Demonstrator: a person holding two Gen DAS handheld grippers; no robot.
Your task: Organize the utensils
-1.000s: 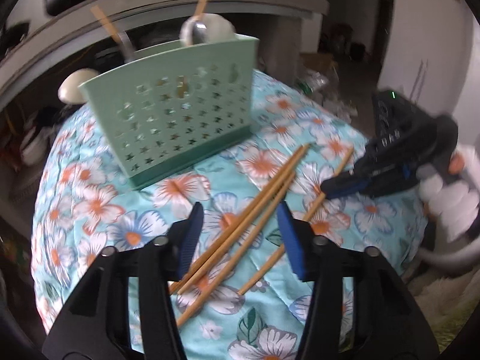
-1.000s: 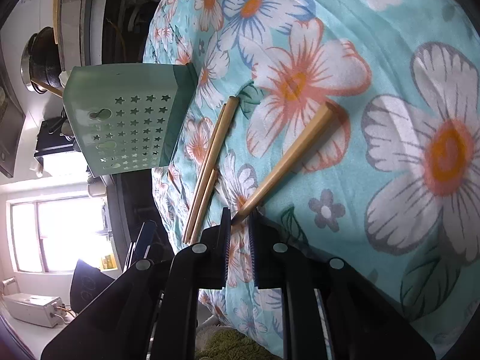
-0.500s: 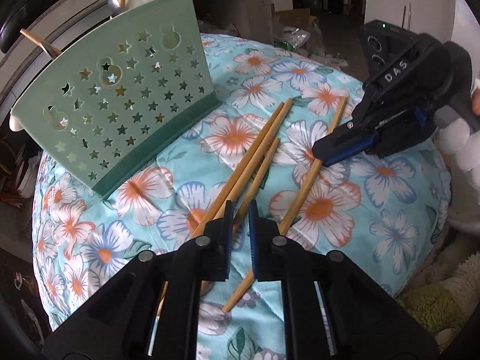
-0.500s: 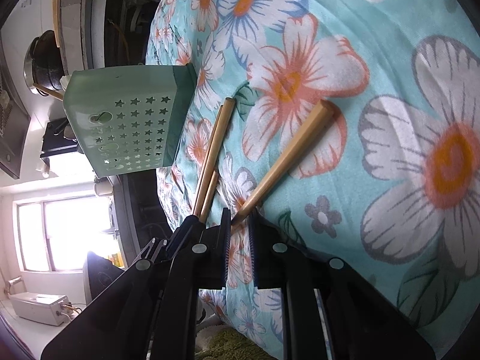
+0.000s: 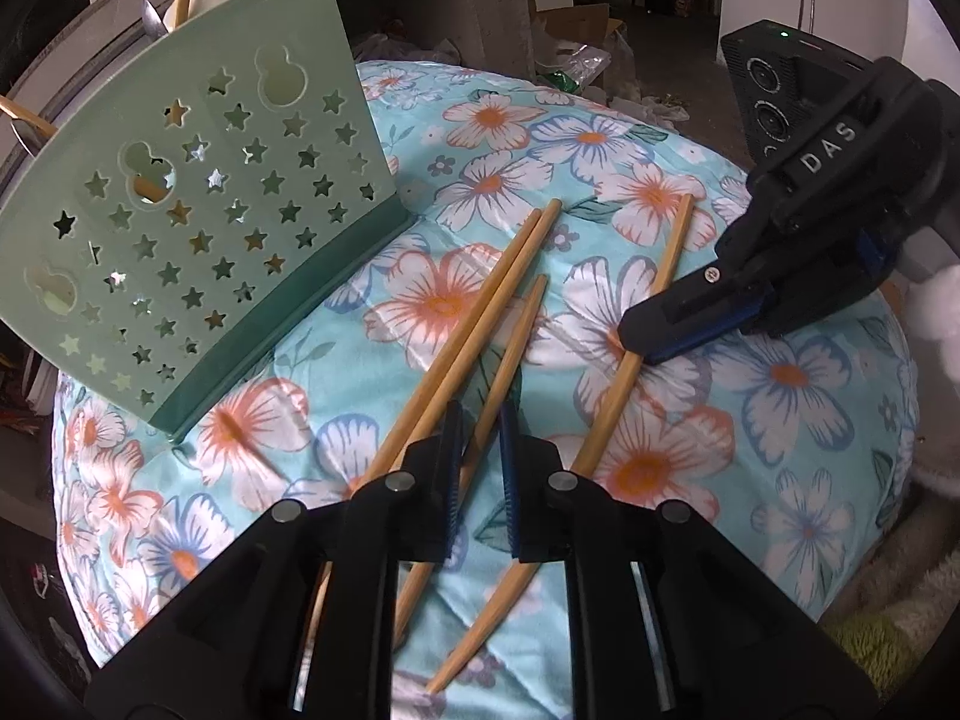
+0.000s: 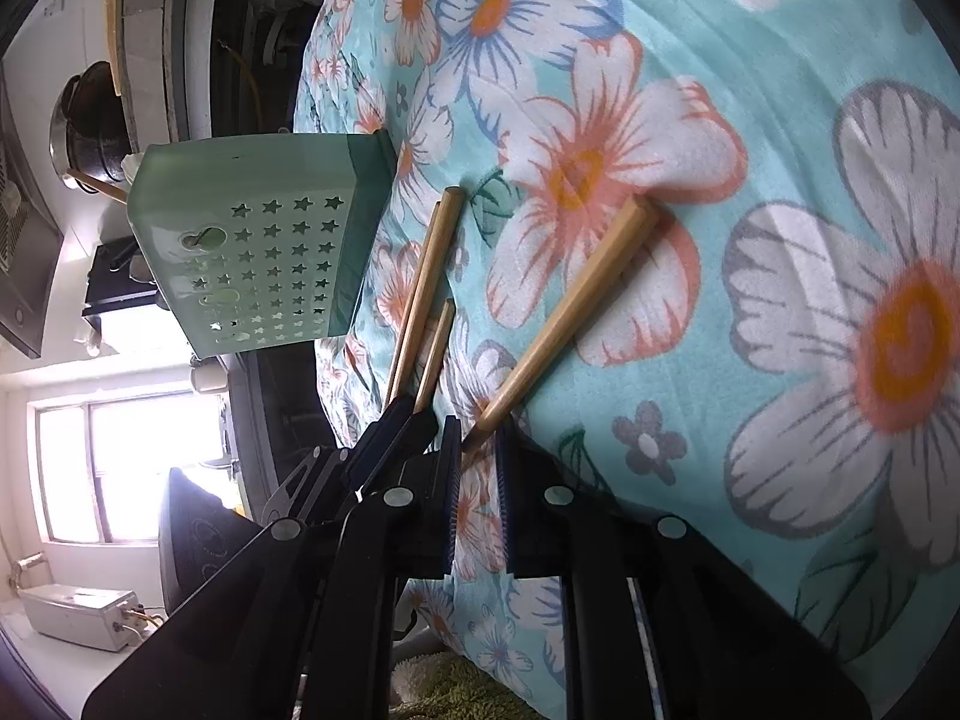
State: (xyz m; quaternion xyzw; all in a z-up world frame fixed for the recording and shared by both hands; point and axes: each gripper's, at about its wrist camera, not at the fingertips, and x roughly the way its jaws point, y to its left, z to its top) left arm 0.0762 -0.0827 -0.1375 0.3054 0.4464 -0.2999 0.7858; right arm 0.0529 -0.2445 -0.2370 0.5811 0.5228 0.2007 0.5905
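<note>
Both tongs clamped on chopsticks

My left tongs [image 5: 479, 468] and right tongs [image 6: 480, 480] each pinch one light, stiff, slippery chopstick [image 5: 510, 354] mid-shaft, centre frame.

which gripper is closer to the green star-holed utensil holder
Left. The left gripper is closed on a bamboo chopstick near the green star-holed plastic utensil holder; the right gripper pinches another chopstick farther away.

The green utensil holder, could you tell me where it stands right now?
In the left wrist view the green utensil holder stands upper left on the floral cloth, beside the chopsticks.
</note>
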